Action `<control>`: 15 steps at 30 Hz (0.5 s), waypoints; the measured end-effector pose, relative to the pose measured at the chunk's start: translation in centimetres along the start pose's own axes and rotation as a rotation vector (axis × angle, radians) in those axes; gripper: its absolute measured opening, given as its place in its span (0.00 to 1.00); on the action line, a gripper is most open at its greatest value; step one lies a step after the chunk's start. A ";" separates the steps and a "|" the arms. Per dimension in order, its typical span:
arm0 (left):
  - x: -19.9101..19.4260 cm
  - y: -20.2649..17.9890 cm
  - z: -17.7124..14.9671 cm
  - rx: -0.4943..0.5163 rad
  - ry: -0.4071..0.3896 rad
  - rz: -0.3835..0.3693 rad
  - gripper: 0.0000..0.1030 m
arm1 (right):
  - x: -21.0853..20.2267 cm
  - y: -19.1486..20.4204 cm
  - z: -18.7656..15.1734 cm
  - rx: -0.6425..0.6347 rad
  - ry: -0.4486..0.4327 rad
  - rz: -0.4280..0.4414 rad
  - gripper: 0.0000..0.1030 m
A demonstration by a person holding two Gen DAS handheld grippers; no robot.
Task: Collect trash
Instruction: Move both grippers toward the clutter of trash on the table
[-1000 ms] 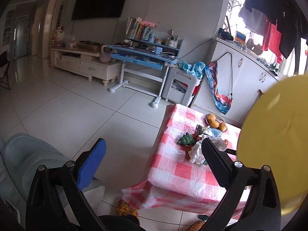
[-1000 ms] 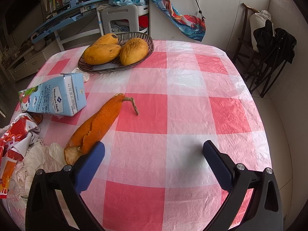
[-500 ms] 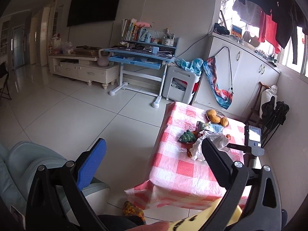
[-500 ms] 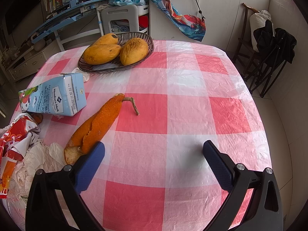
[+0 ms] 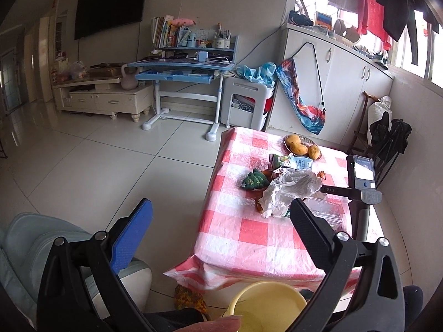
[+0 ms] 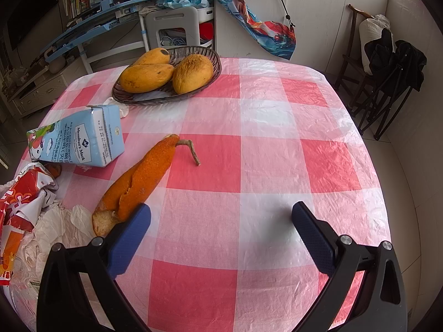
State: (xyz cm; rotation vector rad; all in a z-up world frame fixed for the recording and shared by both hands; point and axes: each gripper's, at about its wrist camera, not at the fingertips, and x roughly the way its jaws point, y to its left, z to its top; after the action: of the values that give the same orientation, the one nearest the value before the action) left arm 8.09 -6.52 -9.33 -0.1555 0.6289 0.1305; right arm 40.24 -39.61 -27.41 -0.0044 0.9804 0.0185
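Crowding peel (image 6: 138,177): carton (image 6: 80,138), wrappers (image 6: 25,202).

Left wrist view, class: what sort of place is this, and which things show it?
Most likely a home living room: a black wall-mounted television, a blue study desk with books, and a table under a pink-and-white checked cloth bearing a basket of mangoes.

both grippers gape wide, empty — left gripper (image 5: 218,215) held high, right gripper (image 6: 221,218) low.

Wicker fruit basket (image 6: 166,96) w/ three mangoes (image 6: 192,73) sits at worktop (image 6: 277,166) far edge; blue desk (image 5: 180,67) & TV (image 5: 110,2) beyond it.
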 end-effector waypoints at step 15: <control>2.2 -1.5 -0.1 0.041 0.044 -0.026 0.93 | 0.0 0.1 0.0 0.000 0.000 0.000 0.95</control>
State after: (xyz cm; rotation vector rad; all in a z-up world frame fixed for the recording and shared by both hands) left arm 10.06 -7.88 -10.52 -0.1274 0.6730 0.0894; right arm 40.24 -39.54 -27.38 -0.0044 0.9804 0.0184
